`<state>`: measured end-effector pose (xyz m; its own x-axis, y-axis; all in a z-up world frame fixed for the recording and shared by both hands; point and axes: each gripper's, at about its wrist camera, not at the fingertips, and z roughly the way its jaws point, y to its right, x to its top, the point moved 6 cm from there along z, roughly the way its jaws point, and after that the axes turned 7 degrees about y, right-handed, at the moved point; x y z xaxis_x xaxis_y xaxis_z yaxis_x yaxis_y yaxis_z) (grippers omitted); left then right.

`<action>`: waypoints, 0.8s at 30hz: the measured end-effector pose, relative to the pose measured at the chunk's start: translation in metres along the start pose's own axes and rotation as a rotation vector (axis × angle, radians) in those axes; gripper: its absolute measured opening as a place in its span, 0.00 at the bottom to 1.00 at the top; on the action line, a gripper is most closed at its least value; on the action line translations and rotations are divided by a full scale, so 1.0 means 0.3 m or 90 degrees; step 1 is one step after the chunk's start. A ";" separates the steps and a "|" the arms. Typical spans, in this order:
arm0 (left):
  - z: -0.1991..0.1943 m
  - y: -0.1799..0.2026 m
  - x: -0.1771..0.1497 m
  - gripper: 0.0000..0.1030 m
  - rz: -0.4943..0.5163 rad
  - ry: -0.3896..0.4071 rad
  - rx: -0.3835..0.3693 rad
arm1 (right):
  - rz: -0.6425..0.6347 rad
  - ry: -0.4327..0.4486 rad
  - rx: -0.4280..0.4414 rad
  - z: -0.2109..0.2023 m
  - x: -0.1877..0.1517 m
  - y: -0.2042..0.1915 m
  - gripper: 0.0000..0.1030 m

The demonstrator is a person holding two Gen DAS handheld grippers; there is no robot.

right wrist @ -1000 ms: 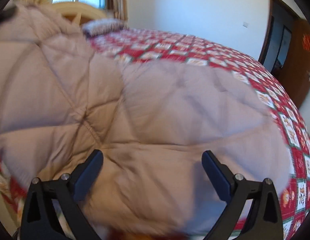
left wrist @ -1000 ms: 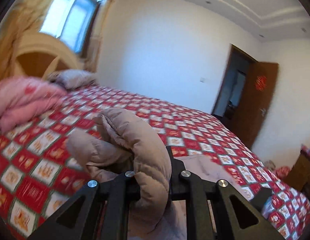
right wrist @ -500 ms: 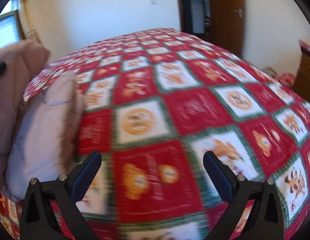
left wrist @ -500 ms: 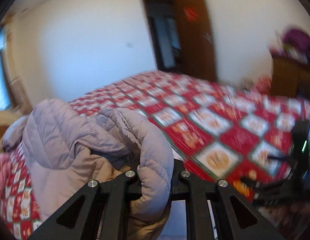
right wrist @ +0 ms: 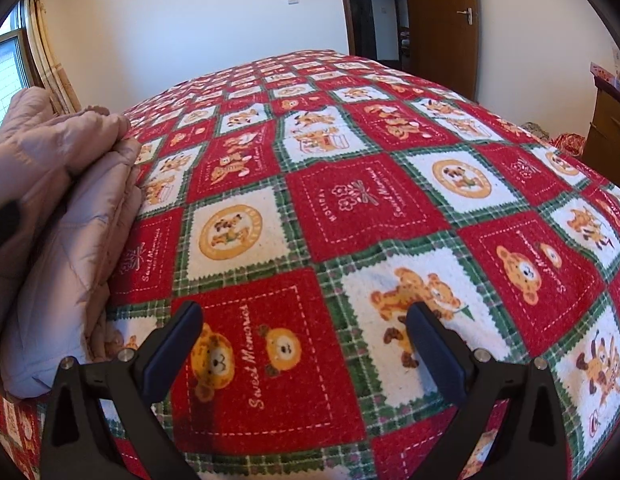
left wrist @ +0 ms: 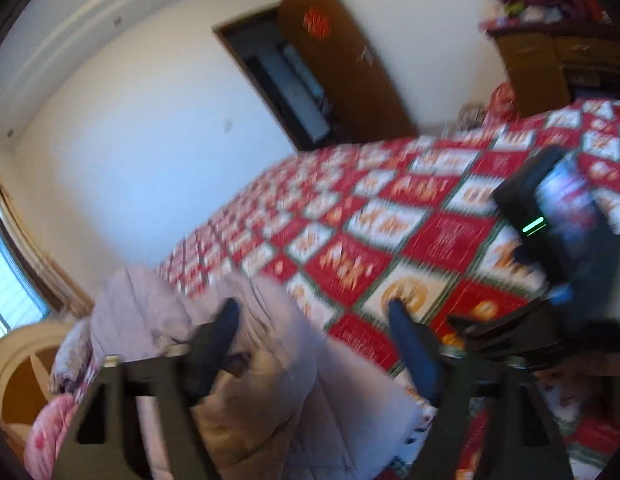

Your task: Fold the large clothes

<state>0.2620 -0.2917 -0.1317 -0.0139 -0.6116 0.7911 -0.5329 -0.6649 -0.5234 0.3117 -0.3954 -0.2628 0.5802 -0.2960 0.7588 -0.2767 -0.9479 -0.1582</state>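
Note:
A pale pink-beige quilted down coat (left wrist: 266, 364) lies folded in a thick stack on the bed, at the lower left of the blurred left wrist view. My left gripper (left wrist: 314, 320) is open and empty just above the coat. The coat also shows at the left edge of the right wrist view (right wrist: 70, 216). My right gripper (right wrist: 302, 332) is open and empty over the bare bedspread, to the right of the coat. The right gripper's body (left wrist: 550, 236) shows at the right of the left wrist view.
The bed has a red, white and green bear-pattern bedspread (right wrist: 374, 200). A pink quilt (left wrist: 46, 432) and wooden headboard (left wrist: 14, 364) lie at the far left. A brown door (right wrist: 442, 16) and a wooden cabinet (right wrist: 606, 120) stand beyond the bed.
My left gripper has opened and let go of the coat, which now rests folded on the bed. My right gripper swung right, off the coat and over bare bedspread.

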 end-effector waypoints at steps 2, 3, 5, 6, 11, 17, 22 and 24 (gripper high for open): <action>-0.055 -0.010 0.028 0.86 0.000 0.023 0.005 | 0.003 -0.004 -0.005 -0.007 0.009 0.009 1.00; -0.084 -0.029 0.034 0.86 -0.013 0.024 -0.002 | 0.005 -0.001 -0.008 -0.014 0.018 0.015 1.00; -0.132 -0.104 0.021 0.86 -0.049 0.030 0.011 | 0.005 0.009 -0.015 -0.030 0.043 0.025 1.00; -0.144 -0.151 0.003 0.86 -0.066 0.028 0.024 | 0.004 0.016 -0.022 -0.045 0.063 0.029 1.00; -0.150 -0.529 -0.227 0.87 -0.179 -0.045 0.187 | -0.027 0.070 0.000 -0.148 0.236 -0.069 0.93; -0.128 -1.008 -0.644 0.87 -0.511 -0.180 0.338 | -0.139 0.125 0.090 -0.216 0.440 -0.456 0.79; -0.045 -1.092 -0.767 0.87 -0.692 -0.202 0.298 | -0.208 0.134 0.178 -0.225 0.506 -0.811 0.69; 0.009 -1.082 -0.759 0.87 -0.695 -0.197 0.280 | -0.217 0.119 0.204 -0.183 0.516 -0.930 0.64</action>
<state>0.4403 0.0622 -0.1429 0.4963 0.3240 0.8054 0.1948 -0.9457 0.2603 0.4368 -0.1704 -0.0665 0.4411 0.0355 0.8968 0.1707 -0.9843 -0.0450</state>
